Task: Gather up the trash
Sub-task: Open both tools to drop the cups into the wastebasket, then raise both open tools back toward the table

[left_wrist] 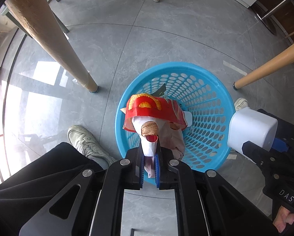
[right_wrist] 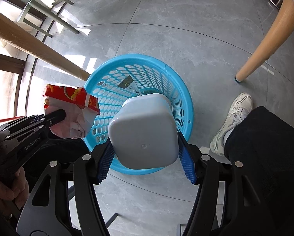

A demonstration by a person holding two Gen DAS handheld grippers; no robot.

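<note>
Both tools point down over the blue basket (left_wrist: 221, 102) on the tiled floor (left_wrist: 166, 29), between wooden table legs (left_wrist: 48, 33).

Left tool (left_wrist: 149, 165): clenched on a red and white snack wrapper (left_wrist: 151, 110) with crumpled paper hanging from it. The bundle hangs above the near-left part of the basket opening; in the right wrist view it overlaps the left rim.

Right tool (right_wrist: 146, 157): jaws set wide, blue pads (right_wrist: 105, 161) pressing on both sides of a white plastic tub (right_wrist: 145, 129), bottom facing the camera. The tub sits over the basket mouth, toward the near rim. Some scraps of trash (right_wrist: 127, 83) already lie inside the basket.

Step in hand, as judged: drop both items into the basket.

Notes for doing it well:
- Bring the wrapper further toward the basket centre before letting go; the loose paper is light and may drift or catch on the rim.
- Lower the tub inside the rim first, since it fills much of the opening and could bounce off the edge.
- Release one item at a time so they do not collide.
- Keep clear of the person's shoes (right_wrist: 233, 122) just beside the basket.
</note>
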